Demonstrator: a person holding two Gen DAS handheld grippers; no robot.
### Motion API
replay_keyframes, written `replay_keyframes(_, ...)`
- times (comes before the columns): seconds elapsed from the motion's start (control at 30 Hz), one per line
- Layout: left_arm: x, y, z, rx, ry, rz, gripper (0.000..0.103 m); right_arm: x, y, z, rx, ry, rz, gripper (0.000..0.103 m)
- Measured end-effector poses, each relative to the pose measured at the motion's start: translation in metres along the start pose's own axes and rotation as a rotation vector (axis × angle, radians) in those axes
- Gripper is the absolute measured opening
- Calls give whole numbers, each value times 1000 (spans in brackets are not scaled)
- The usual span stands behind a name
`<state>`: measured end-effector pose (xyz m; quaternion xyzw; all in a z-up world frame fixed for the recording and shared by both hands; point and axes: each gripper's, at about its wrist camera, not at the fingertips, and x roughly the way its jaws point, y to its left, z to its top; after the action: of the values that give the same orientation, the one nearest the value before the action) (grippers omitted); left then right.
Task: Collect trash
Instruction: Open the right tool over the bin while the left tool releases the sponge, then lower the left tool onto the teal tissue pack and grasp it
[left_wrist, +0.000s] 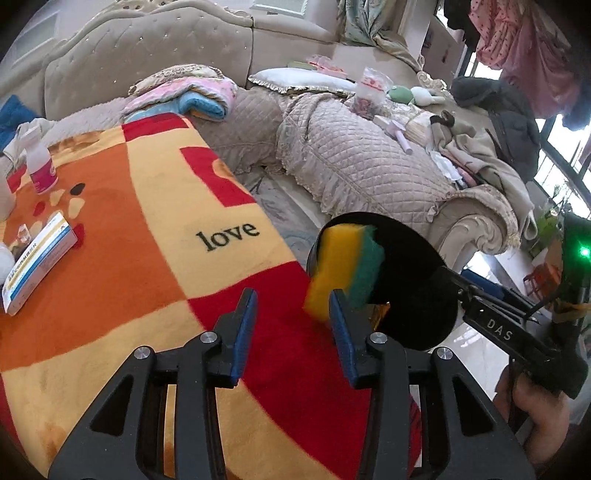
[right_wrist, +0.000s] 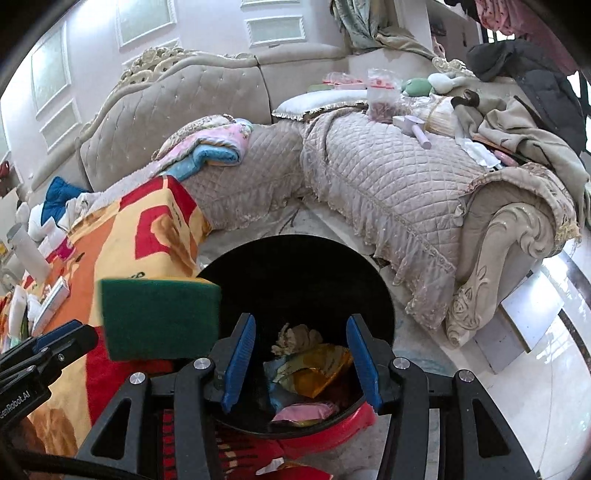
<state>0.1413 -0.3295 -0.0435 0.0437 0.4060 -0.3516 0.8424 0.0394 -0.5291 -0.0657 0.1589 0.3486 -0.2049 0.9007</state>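
In the left wrist view, the left tongs (left_wrist: 293, 328) are standing apart and holding nothing, while one yellow-and-green sponge (left_wrist: 341, 267) is blurring just beyond them at the mouth of one black bin (left_wrist: 413, 295), so the drop step seems in hand. In the right wrist view, the right tongs (right_wrist: 300, 363) are also gaping empty over the bin (right_wrist: 295, 266), the sponge (right_wrist: 159, 317) is hanging at its left rim beside the worktop (right_wrist: 122, 258), and roughly four wrappers (right_wrist: 314, 373) are lying inside; next, another piece wants picking from the worktop.

Centre frame, the sponge (right_wrist: 159, 319) hangs over the bin's (right_wrist: 384, 295) left rim, partly blocking its mouth; the right side stays open.
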Motion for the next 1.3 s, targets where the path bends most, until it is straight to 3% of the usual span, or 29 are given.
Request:
replay_keyframes(0.27,-24,12,-8,1,-32,14,39,-5,7,0,-2,-25,2,49)
replay_keyframes(0.47,-60,58,-33,-56,-86,113,39,-11,23,0,-17,-62,32,49)
replay_keyframes(0.53,-75,85,-43,-82,-101,156,42,-11,35,0,-32,-62,53,49)
replay_keyframes(0.6,-94,117,-54,-109,-127,216,58,-11,48,-1,-55,-67,75,49)
replay_keyframes(0.67,-112,149,-64,-137,-155,272,63,-9,63,-3,-81,-65,97,49)
replay_keyframes(0.87,-157,267,-92,-265,-148,457,65,-4,111,-12,-183,-56,164,50)
replay_keyframes(0.97,-176,306,-104,-325,-167,500,65,2,135,-18,-230,-43,192,50)
replay_keyframes(1.13,-180,351,-114,-409,-152,473,66,13,167,-28,-289,-8,222,50)
replay_keyframes(1.3,-149,344,-96,-258,-83,426,66,19,187,-34,-342,5,214,50)
